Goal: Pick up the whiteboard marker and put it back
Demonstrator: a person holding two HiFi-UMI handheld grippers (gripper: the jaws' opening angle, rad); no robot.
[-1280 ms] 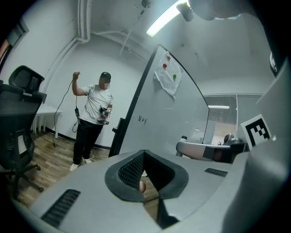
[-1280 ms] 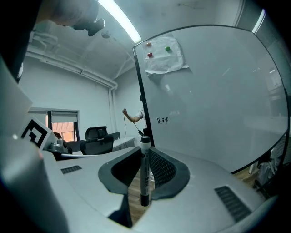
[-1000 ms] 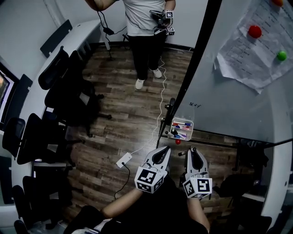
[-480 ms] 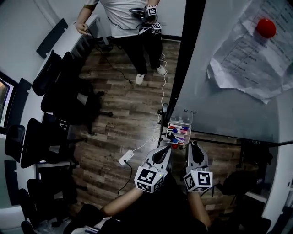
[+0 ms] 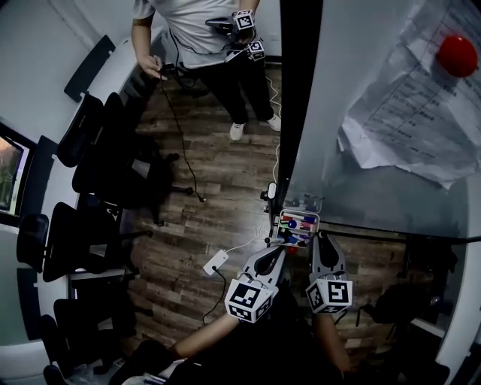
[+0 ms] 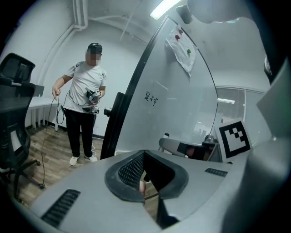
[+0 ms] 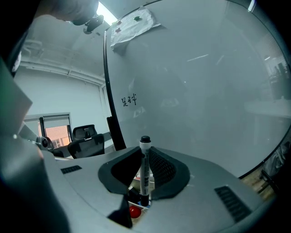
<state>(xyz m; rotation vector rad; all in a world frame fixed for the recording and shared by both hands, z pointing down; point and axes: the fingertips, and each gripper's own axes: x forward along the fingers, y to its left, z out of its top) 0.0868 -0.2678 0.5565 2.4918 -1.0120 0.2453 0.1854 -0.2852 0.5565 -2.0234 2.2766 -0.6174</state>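
Wood floor [image 5: 225,180], whiteboard [image 5: 353,45] on the right. Right hand-held gripper [image 7: 144,157], nearly level, grasps the whiteboard marker [image 7: 144,175] upright; left hand-held gripper [image 6: 146,175] clenched, empty.

Dim, fisheye-bent views with dark corners; a ceiling lamp [image 6: 164,7] glares above the whiteboard [image 6: 182,107].

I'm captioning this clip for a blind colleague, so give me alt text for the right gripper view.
The right claw grips a marker upright in front of a large whiteboard. A red ball shows just below the claw. Paper is pinned near the board's top, and an office chair stands at the left.
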